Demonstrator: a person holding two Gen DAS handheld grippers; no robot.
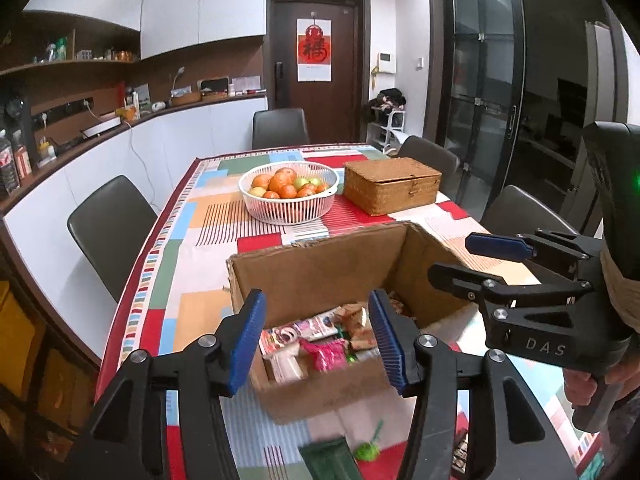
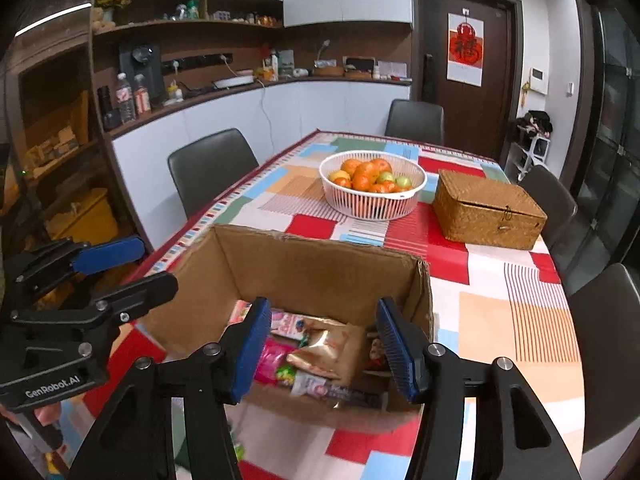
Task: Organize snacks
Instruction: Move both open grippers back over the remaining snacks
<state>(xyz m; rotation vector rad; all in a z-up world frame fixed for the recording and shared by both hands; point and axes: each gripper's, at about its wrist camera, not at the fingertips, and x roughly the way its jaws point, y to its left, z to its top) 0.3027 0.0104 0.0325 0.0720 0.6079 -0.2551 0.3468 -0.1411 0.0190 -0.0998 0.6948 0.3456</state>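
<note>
An open cardboard box (image 1: 320,268) (image 2: 304,264) stands on the table and holds several snack packets (image 1: 320,340) (image 2: 320,356). My left gripper (image 1: 316,344) is open and empty, held above the box's near side. My right gripper (image 2: 320,352) is open and empty, also over the box. Each gripper shows in the other's view, the right one (image 1: 476,258) at the box's right edge and the left one (image 2: 132,264) at its left edge. A green packet (image 1: 332,460) and a small green wrapped sweet (image 1: 368,450) lie on the cloth in front of the box.
A white basket of oranges and apples (image 1: 290,192) (image 2: 374,188) and a shut woven box (image 1: 392,184) (image 2: 488,208) stand behind the cardboard box on the patchwork tablecloth (image 1: 192,264). Dark chairs (image 1: 108,232) (image 2: 608,340) surround the table. A counter runs along the left wall.
</note>
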